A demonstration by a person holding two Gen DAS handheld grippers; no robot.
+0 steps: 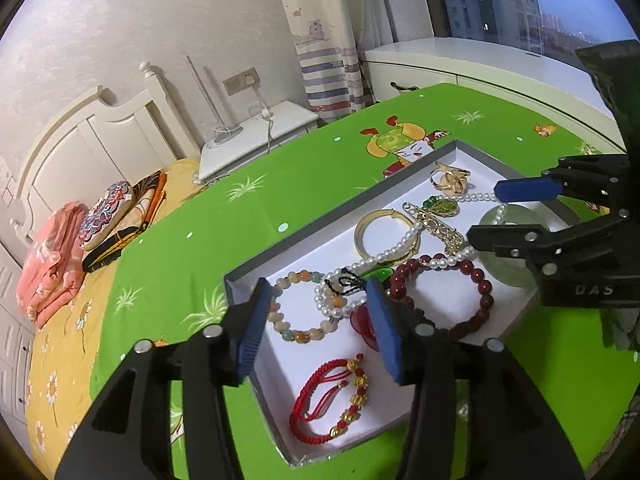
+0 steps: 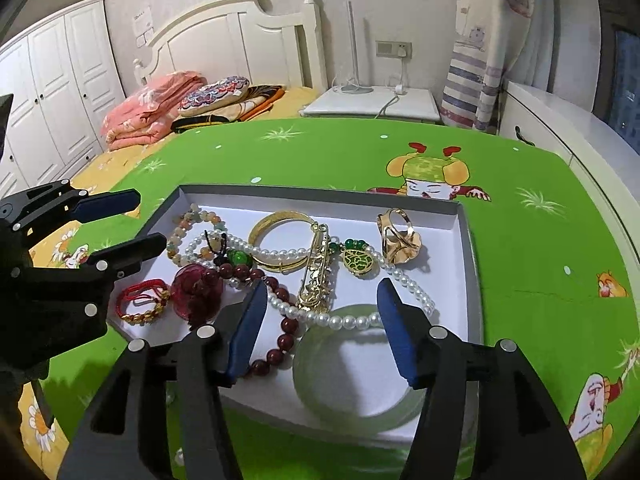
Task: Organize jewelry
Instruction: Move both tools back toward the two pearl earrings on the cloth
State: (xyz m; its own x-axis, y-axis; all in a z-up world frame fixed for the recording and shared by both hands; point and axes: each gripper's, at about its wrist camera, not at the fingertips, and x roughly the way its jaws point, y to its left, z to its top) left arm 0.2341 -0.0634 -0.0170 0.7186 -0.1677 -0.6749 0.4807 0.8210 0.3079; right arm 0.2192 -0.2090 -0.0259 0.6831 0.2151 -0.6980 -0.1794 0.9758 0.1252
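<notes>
A shallow white tray (image 1: 288,354) (image 2: 464,240) on the green table holds tangled jewelry. In it lie a pearl necklace (image 2: 336,322) (image 1: 384,256), a dark red bead bracelet (image 1: 476,280) (image 2: 280,344), a pale jade bangle (image 2: 320,384), a gold bangle (image 2: 280,220) (image 1: 370,224), a gold ring (image 2: 396,236), a gold brooch (image 2: 316,276), a green pendant (image 2: 358,262), a pastel bead bracelet (image 1: 288,320) and a red cord bracelet (image 1: 320,404). My left gripper (image 1: 320,324) is open above the tray's near end. My right gripper (image 2: 320,328) is open above the jade bangle and pearls. Both are empty.
The table wears a green cartoon cloth (image 2: 540,248). A bed with folded pink bedding (image 2: 148,112) and cushions lies beyond it. A white nightstand (image 2: 376,104) with a lamp, a curtain and a white cabinet (image 1: 460,64) stand at the back.
</notes>
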